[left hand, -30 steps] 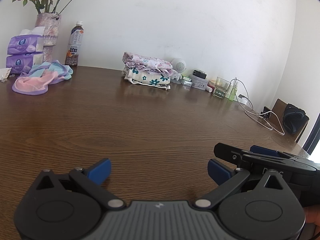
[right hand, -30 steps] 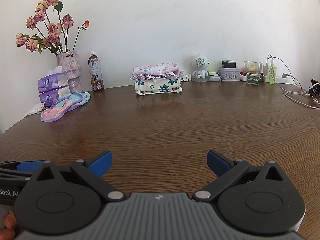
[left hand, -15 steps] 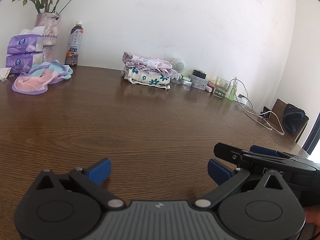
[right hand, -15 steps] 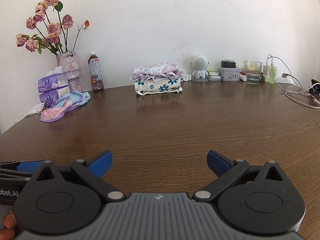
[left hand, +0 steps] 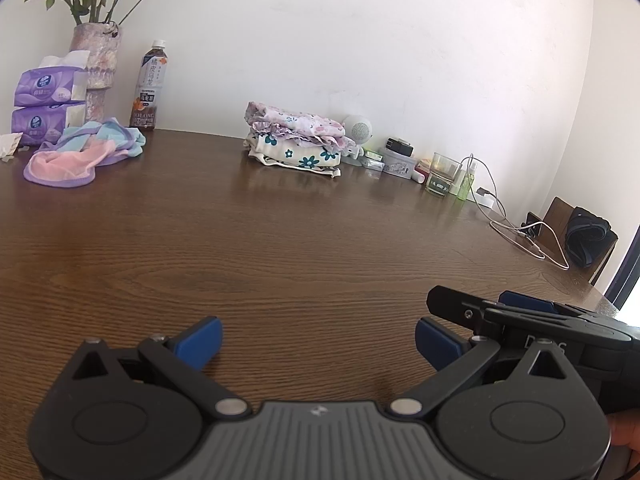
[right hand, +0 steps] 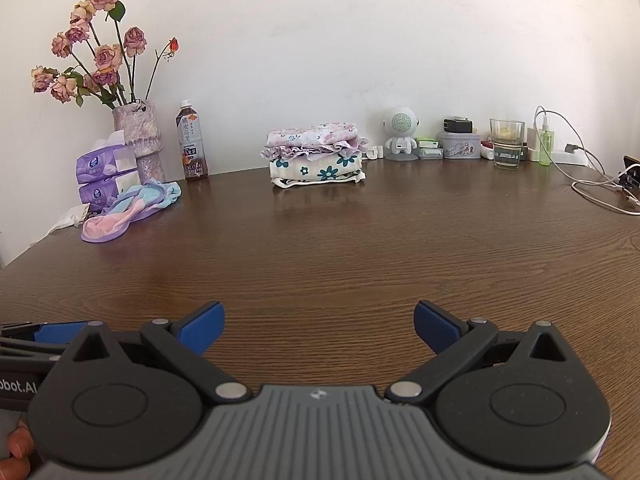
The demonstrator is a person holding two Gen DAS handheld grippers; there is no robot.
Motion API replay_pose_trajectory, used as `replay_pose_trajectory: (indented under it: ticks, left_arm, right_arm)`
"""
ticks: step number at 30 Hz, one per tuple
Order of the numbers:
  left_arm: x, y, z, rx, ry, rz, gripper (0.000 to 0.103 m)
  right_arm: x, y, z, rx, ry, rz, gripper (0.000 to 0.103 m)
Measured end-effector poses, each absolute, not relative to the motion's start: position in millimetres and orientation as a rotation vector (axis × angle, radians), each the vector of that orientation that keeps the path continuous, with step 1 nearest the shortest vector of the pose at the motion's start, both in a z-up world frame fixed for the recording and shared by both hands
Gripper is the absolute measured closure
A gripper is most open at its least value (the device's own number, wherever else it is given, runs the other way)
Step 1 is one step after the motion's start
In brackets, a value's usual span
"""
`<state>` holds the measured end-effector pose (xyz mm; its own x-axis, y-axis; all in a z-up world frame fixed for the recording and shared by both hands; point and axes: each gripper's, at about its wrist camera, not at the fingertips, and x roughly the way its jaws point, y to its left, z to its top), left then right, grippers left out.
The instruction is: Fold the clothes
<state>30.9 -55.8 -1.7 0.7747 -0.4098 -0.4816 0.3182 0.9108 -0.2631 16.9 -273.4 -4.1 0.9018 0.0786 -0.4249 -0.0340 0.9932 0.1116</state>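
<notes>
Brown wood-grain counter (right hand: 320,248) lies bare under both tools: the left tool (left hand: 318,338) and right tool (right hand: 318,324) gape wide, gripping nothing. A crumpled pink-and-purple cloth (right hand: 128,210) lies far left beside the vase, well apart from the folded floral clothes stack (right hand: 316,156) by the wall.

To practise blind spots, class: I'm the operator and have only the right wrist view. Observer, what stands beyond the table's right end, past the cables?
Observer: A brown chair with a dark bag against it, shown only in the left wrist view.
Operator: Is the left gripper carrying any cloth?
Observer: No. The left gripper has its fingers spread wide, with only bare table between them.
</notes>
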Motion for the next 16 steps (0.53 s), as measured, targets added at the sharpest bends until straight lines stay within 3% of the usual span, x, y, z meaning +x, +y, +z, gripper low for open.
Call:
replay_pose_trajectory:
  ticks: [16]
  left_arm:
    - [31.3,-55.7,-2.2,-0.177,0.564,-0.397,0.000]
  right_arm:
    - [17.4,-272.7,-3.8,0.099,0.439,0.056,0.000]
